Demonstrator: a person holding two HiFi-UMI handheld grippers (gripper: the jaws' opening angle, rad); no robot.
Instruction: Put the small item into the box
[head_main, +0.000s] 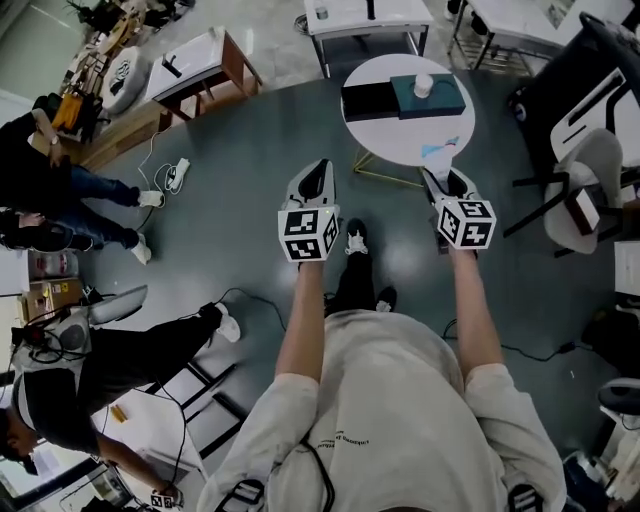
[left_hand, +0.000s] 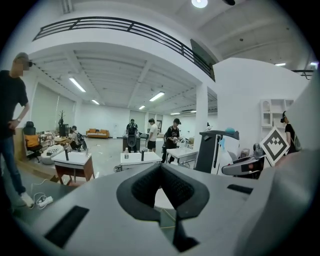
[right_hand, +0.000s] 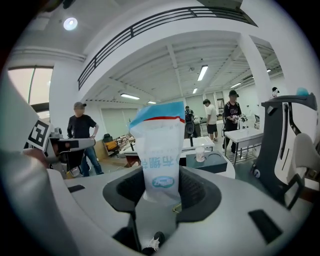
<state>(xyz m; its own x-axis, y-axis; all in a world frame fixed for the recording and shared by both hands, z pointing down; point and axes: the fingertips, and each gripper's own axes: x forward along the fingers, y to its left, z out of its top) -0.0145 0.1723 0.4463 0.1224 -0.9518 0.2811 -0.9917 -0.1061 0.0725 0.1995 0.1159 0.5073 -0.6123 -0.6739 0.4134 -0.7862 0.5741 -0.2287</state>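
Note:
My right gripper (head_main: 445, 180) (right_hand: 162, 192) is shut on a small white packet (right_hand: 160, 155) with a blue top. The packet (head_main: 440, 152) stands upright between the jaws, just short of the round white table's (head_main: 400, 145) near edge. On that table lie a black box (head_main: 368, 102) and a teal box (head_main: 428, 97) (right_hand: 212, 162). A small white cup (head_main: 423, 86) (right_hand: 200, 154) sits on top of the teal box. My left gripper (head_main: 320, 178) (left_hand: 162, 187) hangs level with the right one, left of the table. Its jaws stand a little apart with nothing between them.
White desks (head_main: 365, 18) stand behind the round table. A chair (head_main: 585, 185) and dark equipment crowd the right side. People (head_main: 70, 185) sit and stand at the left, near a wooden-sided desk (head_main: 205, 62). Cables (head_main: 165, 180) trail over the grey floor.

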